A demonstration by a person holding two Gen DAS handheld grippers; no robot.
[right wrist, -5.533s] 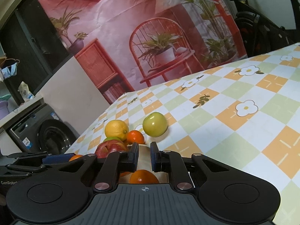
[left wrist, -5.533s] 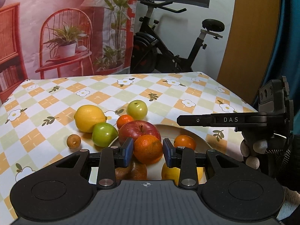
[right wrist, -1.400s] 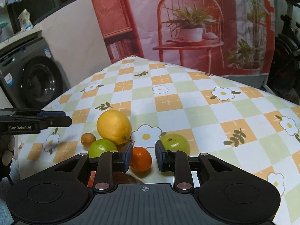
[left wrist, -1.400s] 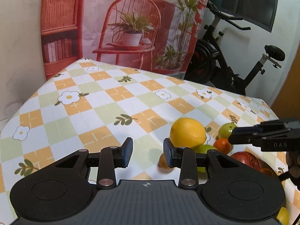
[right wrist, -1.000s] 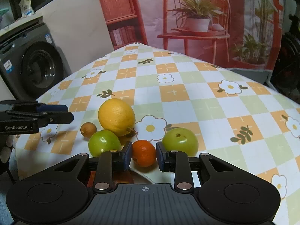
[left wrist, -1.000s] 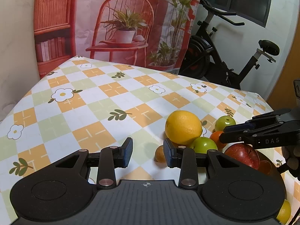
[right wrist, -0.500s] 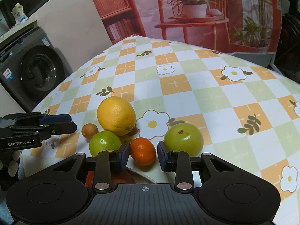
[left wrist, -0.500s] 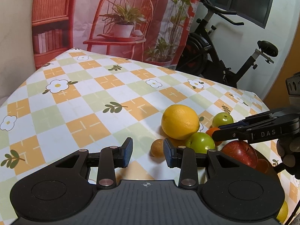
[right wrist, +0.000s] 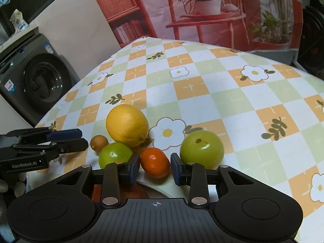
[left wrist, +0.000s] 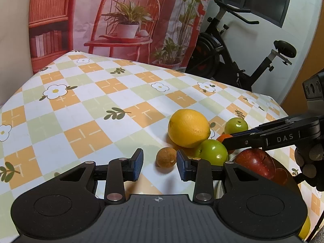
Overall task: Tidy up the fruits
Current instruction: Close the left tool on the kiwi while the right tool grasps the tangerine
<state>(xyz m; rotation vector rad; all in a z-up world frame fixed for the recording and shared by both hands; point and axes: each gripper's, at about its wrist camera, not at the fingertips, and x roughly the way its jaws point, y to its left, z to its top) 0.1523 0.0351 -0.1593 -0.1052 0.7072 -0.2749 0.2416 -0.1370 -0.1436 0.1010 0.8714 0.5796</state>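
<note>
My left gripper (left wrist: 160, 167) is open, its jaws either side of a small brown fruit (left wrist: 166, 158) lying on the tablecloth. Behind it sit a large yellow lemon (left wrist: 188, 128), a green fruit (left wrist: 212, 151) and a second green fruit (left wrist: 236, 126). A red apple (left wrist: 254, 163) lies on the plate (right wrist: 156, 187). My right gripper (right wrist: 155, 167) is open, its jaws flanking a small orange tangerine (right wrist: 155, 162) at the plate's rim, not touching it. The lemon (right wrist: 127, 125), green fruits (right wrist: 114, 155) (right wrist: 202, 149) and brown fruit (right wrist: 98, 142) surround it.
The checked floral tablecloth (left wrist: 91, 109) stretches bare to the left and back. An exercise bike (left wrist: 239, 60) stands behind the table. A washing machine (right wrist: 40, 83) stands beyond the table's left edge. The left gripper also shows in the right wrist view (right wrist: 79, 139).
My left gripper let go of an orange on the plate, swung left and closed in on the small brown fruit. My right gripper opened and came down around the tangerine.
</note>
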